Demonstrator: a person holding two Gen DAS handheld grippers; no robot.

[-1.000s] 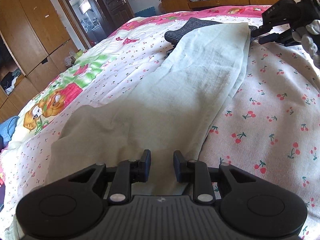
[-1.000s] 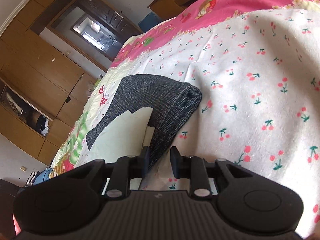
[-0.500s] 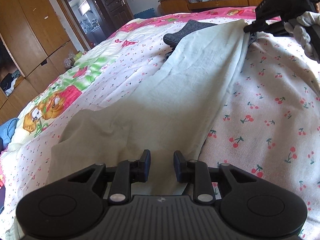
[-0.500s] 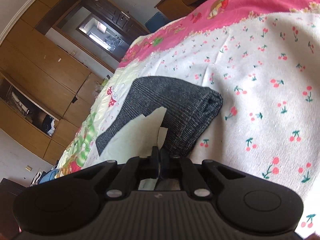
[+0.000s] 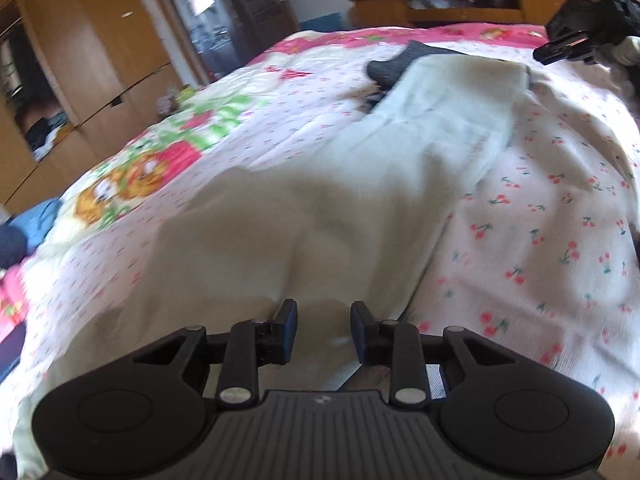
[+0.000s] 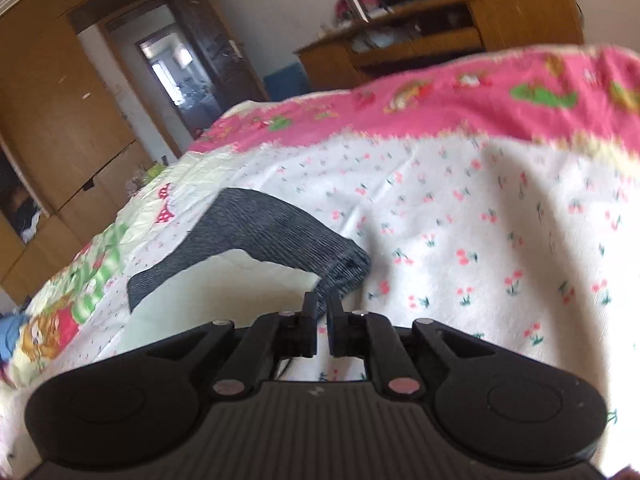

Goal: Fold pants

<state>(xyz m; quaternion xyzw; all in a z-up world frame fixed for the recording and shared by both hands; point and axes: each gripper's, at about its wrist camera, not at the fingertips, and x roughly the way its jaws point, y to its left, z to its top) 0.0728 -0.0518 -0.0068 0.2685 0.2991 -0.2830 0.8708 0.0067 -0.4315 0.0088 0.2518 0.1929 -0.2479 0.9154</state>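
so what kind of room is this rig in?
Almost certainly a home bedroom: a bed under a cherry-print bedspread, a wooden wardrobe along the wall, and a low wooden cabinet beyond the bed's far end.

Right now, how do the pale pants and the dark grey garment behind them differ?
The pale pants are light cream-green and plain; the dark grey garment is charcoal with a fine ribbed texture. The pants stretch long across the bed, from the left gripper to the far end; the grey garment shows only a smaller patch there. The pants' far end lies on top of the grey garment. Both rest on the cherry-print bed.
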